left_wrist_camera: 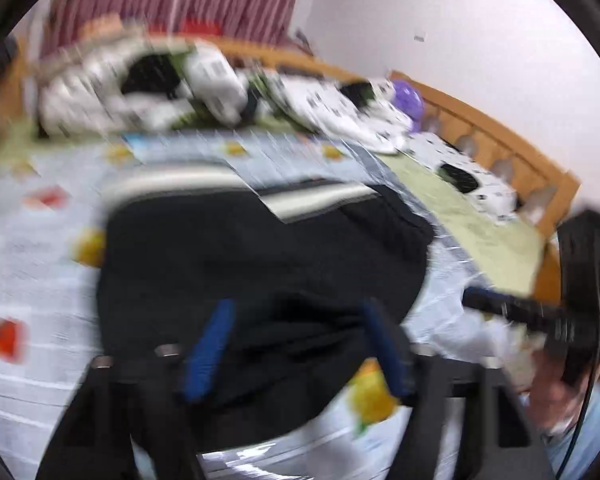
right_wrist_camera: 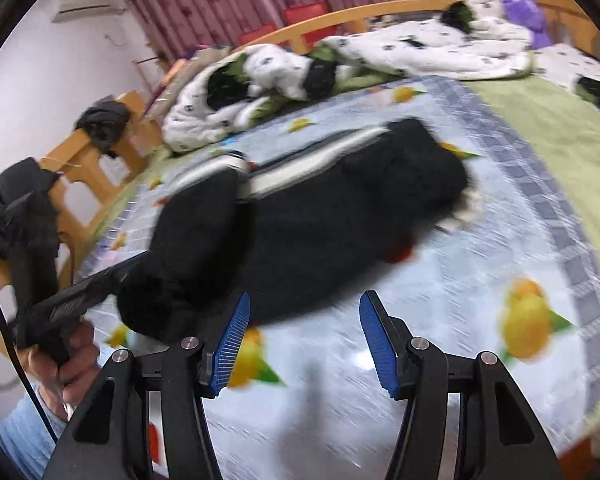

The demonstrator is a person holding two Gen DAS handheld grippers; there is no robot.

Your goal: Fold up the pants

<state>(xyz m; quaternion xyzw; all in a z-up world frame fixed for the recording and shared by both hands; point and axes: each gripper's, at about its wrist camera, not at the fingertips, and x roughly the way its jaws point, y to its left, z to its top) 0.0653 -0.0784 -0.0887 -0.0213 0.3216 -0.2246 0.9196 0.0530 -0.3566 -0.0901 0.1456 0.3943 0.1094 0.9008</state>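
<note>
Blue-padded jaws of the left gripper [left_wrist_camera: 296, 344] fill the bottom of the left wrist view, standing apart with nothing pinched between them, the black pants [left_wrist_camera: 260, 264] lying on the bed just beyond and under their tips. Those pants sit folded into a thick bundle with a white-striped band along the far edge, on a pale fruit-print sheet [left_wrist_camera: 40, 264]. Only this blurred view shows the person's right hand [left_wrist_camera: 556, 392] at the far right edge, wrapped around the grip of the other tool. From the right wrist camera, the person's left hand [right_wrist_camera: 70, 364] appears at the far left, holding the left tool, whose dark nose reaches the near-left end of the bundle. Moving right, the right gripper [right_wrist_camera: 304, 344] hangs with its jaws apart over bare sheet, just short of the pants and holding nothing. This view alone shows the wooden bed frame [right_wrist_camera: 88, 160] draped with dark clothing at left, and the rumpled spotted quilt [right_wrist_camera: 420, 48] across the far side of the bed.
</note>
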